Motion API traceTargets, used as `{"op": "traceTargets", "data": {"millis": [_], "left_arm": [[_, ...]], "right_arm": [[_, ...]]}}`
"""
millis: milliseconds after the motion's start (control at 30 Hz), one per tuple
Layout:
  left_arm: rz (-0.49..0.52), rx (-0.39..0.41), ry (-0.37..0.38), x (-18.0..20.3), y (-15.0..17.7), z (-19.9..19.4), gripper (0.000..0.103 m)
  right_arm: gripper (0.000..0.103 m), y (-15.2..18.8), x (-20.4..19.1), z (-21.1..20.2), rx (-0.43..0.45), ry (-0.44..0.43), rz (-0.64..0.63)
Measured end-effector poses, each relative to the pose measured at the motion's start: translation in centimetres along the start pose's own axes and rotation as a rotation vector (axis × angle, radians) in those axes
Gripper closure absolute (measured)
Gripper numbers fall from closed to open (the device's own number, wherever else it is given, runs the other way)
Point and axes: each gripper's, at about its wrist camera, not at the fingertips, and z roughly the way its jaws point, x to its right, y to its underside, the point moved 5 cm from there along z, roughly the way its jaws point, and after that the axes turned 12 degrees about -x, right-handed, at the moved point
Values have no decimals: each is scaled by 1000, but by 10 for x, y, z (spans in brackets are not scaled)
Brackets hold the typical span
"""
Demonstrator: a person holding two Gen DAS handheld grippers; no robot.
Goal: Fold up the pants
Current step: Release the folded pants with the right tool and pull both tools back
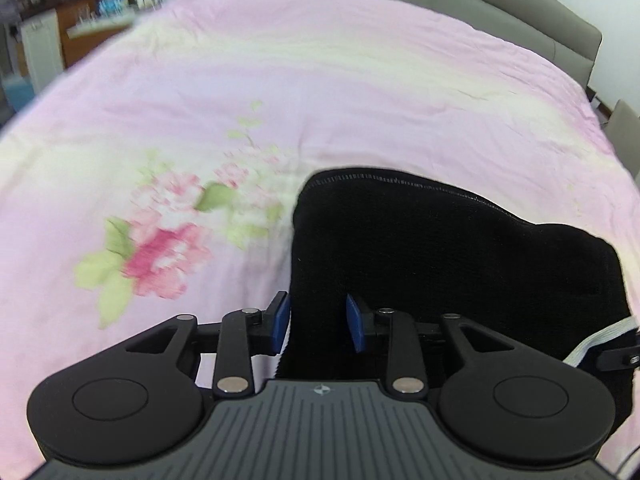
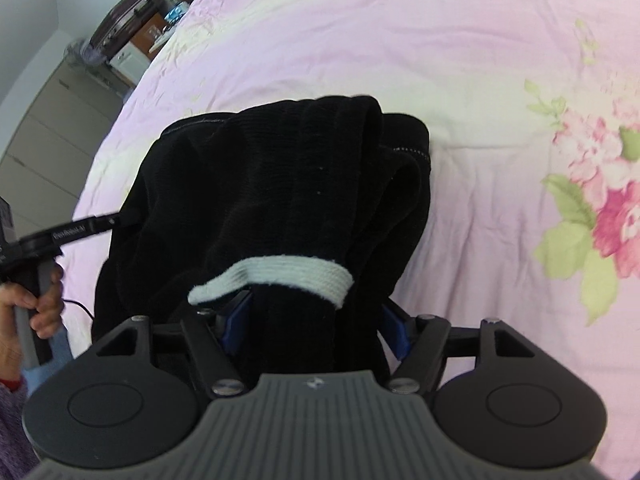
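Black pants (image 2: 280, 200) lie bunched on the pink bedspread (image 1: 360, 92), near its close edge, directly under both claws. Left gripper (image 1: 318, 322): blue pads spread, cloth between them, not visibly pinched. Right gripper (image 2: 316, 328): jaws wide, straddling the thick bundle by the white band (image 2: 280, 270); I can't tell if the pads press. The fold's long axis runs away from the claws toward the bed's far edge, stitched hem (image 1: 400, 180) farthest. Right is nearer the band end, left sits on the bundle's left edge. Likely next: release or re-grip.
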Motion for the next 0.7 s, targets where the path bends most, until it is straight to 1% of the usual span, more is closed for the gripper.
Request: {"op": "traceTargets", "data": {"millis": [67,167,233,267,300,367,433,467,567,633,700], "left_arm": [[-1,32,-75,7,9,-18,69],[12,52,-160,26,26,-40,68],[53,70,-224,41,37,-48,68],[74,72,-256,48,42,-49,68],[88,70,-268,54,45,-49,68],[82,63,-250,57,48,-43,68],[57,64,-207,56,44,-33,68],[51,78,-185,56,42,-29,68],[44,118,-147,59,31,-21,68],[24,115,-109,62,23,-13,68],[4,90,-81,62,16,-1,69]], "right_arm": [[34,7,-4,-15,42,71,-73],[33,19,-16,-39,128,221,-217],[36,29,-25,-51,185,269,-296],[40,34,-29,-55,215,287,-328],[45,37,-34,-57,235,302,-355],[50,38,-42,-56,260,319,-398],[52,33,-44,-52,263,328,-410],[57,28,-44,-49,269,340,-413],[57,9,-44,-42,286,386,-409],[57,-2,-39,-32,265,393,-398],[57,-12,-34,-18,236,413,-400]]}}
